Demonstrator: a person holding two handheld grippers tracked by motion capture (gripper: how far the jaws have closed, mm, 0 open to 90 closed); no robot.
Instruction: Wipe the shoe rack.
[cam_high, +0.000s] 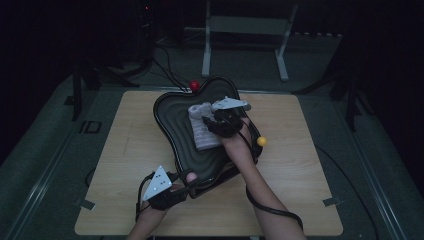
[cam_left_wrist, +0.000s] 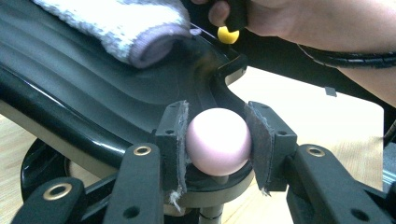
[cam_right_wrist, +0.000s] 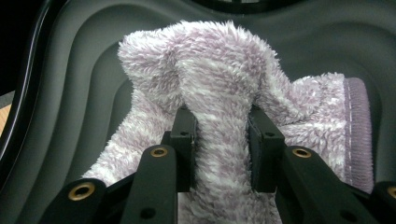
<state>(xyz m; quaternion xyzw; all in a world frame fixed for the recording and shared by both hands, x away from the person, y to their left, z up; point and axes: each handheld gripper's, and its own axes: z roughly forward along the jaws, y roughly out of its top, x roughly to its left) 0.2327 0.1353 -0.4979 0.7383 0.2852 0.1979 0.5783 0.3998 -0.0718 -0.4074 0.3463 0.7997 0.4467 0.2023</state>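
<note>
Towel (cam_right_wrist: 219, 107), one, fluffy and lilac, is pinched between the right claw's (cam_right_wrist: 219, 144) jaws over one black tray (cam_high: 180, 125); one pink knob (cam_left_wrist: 218, 141) is clamped by the left claw (cam_left_wrist: 217, 144).

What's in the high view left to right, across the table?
Left gripper clamped on a pink knob at the tray's near corner → black tray → fluffy cloth pinched by the right gripper → yellow knob on the tray's right edge.
</note>
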